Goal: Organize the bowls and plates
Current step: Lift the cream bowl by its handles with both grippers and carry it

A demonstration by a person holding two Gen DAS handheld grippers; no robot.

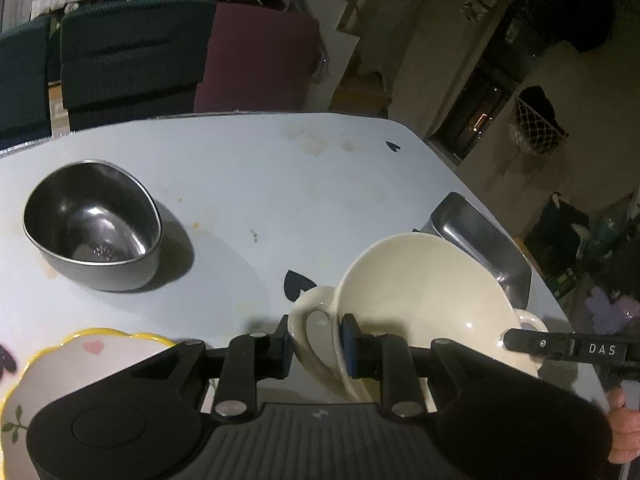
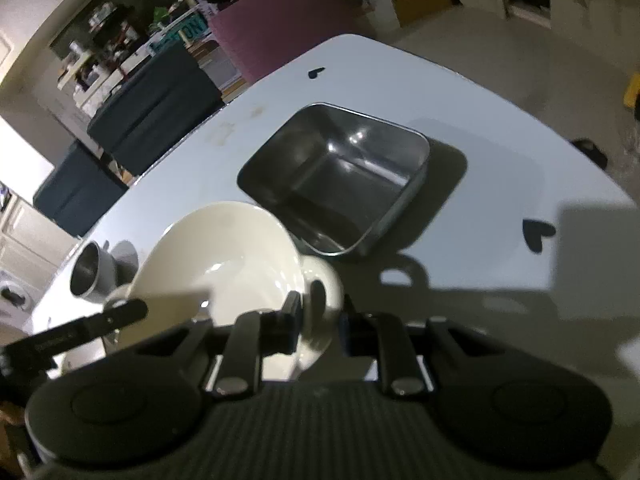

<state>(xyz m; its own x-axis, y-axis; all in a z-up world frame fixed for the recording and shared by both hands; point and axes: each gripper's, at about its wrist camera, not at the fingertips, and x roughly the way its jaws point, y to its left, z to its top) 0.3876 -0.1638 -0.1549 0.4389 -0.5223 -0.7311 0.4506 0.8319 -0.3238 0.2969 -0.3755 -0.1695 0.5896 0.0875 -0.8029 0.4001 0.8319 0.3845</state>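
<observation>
1. The jaws of the left gripper [image 1: 314, 346] are clamped on the left loop handle of a cream ceramic bowl [image 1: 424, 300]; one blue-padded finger sits outside the handle and the other against the bowl wall inside it.
2. The jaws of the right gripper [image 2: 320, 320] are clamped on the opposite handle of the same bowl [image 2: 224, 264], with the handle pinched between the two fingers.
3. The cream bowl sits between both grippers near the front of the pale blue counter [image 1: 260, 168]; whether its base rests on the surface or is just lifted cannot be told.
4. Just behind the bowl stands a square steel container [image 2: 340, 176], upright and empty, its near corner close to the bowl's rim.
5. A round steel bowl [image 1: 94, 228] stands well apart on the left side of the counter, upright.
6. A scalloped plate with a yellow rim and a pink heart [image 1: 80, 356] lies at the near left edge, partly hidden by the left gripper.
7. Dark heart-shaped marks [image 2: 538, 234] dot the counter.
8. Beyond the far edge stand dark green chairs [image 1: 132, 60] and a maroon one [image 1: 260, 56].
9. Part of a hand [image 1: 624, 428] shows at the right edge of the left wrist view.
</observation>
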